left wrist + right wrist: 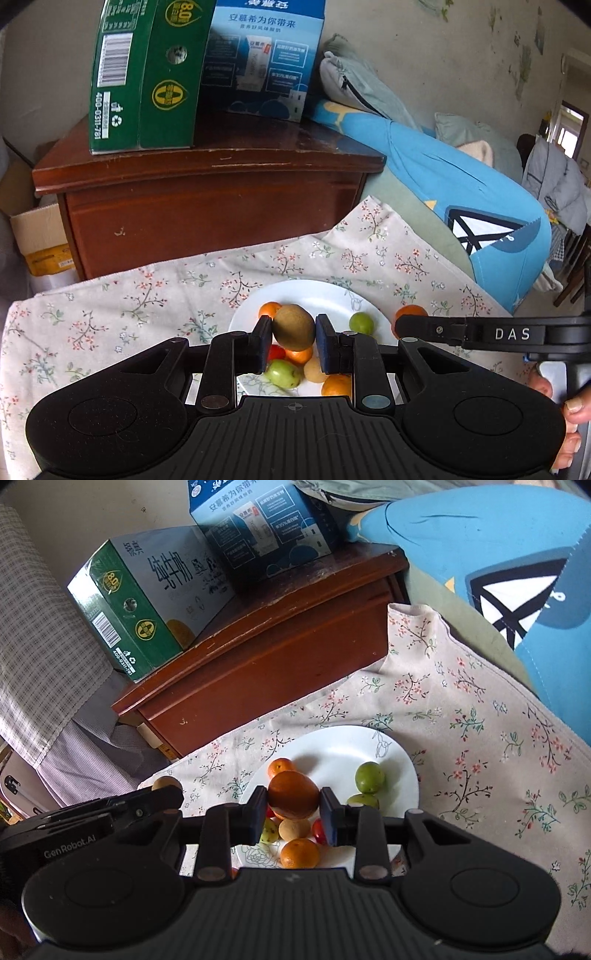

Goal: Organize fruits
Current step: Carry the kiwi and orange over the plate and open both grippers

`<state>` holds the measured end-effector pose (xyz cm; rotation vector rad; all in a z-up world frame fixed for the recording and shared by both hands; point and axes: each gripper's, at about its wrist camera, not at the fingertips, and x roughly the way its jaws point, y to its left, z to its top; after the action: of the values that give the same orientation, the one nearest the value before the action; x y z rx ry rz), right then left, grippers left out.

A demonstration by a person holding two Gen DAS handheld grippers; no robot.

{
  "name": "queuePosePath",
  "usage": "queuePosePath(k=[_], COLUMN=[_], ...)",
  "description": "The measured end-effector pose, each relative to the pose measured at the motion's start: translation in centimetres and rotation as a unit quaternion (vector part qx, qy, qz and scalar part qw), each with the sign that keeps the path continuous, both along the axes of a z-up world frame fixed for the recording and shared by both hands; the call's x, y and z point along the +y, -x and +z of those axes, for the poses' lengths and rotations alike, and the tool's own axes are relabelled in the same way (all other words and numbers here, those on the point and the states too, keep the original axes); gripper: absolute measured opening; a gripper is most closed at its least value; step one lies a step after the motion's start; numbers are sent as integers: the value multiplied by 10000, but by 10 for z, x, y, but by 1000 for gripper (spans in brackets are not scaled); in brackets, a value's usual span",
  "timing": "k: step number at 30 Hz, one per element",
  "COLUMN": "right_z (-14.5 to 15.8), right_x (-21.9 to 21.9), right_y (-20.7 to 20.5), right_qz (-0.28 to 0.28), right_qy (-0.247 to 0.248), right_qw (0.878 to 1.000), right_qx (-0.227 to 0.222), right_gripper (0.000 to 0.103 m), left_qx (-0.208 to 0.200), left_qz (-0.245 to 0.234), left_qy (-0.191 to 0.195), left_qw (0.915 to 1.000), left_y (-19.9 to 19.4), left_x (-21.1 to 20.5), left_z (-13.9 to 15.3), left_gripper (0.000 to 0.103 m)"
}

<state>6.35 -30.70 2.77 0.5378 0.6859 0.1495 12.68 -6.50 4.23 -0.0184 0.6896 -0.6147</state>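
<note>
Two grips — left hand-held gripper [293, 341] clenching kiwi [293, 327], right hand-held gripper [293, 814] clenching orange [293, 795].

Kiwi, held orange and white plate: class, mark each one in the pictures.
kiwi [293, 326], left wrist view, middle of its brown skin.
held orange [293, 794], right wrist view, centre of its peel.
white plate [343, 751], right wrist view, bare surface near the far rim.

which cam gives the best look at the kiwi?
Left wrist view: the kiwi sits centered, clamped between the left hand-held gripper pads above the white plate. The right wrist view shows only a sliver of it at the left gripper's tip, mostly hidden.
</note>
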Motion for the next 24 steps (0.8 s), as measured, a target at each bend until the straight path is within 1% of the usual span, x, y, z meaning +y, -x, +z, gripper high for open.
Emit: queuePosePath(k=[2, 5, 13, 19, 24], right_z=[-4, -11, -29, -38, -42], right_x=[0, 0, 9, 14, 19], right_y=[-5, -12, -29, -38, -43], right_qz=[1, -9, 75, 65, 77], right_qy=[9, 52, 179, 350, 531], right_qw=[10000, 9999, 9993, 9985, 9978], right_qx=[53, 121, 334, 408, 377], right_gripper=[31, 31, 31, 31, 31], left_qx=[141, 290, 485, 610, 735], left_qz=[18, 84, 110, 171, 203], left_qy=[96, 140, 143, 194, 246], left_qw=[9999, 9994, 9987, 9978, 9968], left_y=[-10, -23, -41, -49, -53], left_x=[-3, -8, -18, -23, -30], left_z=[-7, -16, -39, -46, -51], left_gripper=[23, 23, 23, 23, 23])
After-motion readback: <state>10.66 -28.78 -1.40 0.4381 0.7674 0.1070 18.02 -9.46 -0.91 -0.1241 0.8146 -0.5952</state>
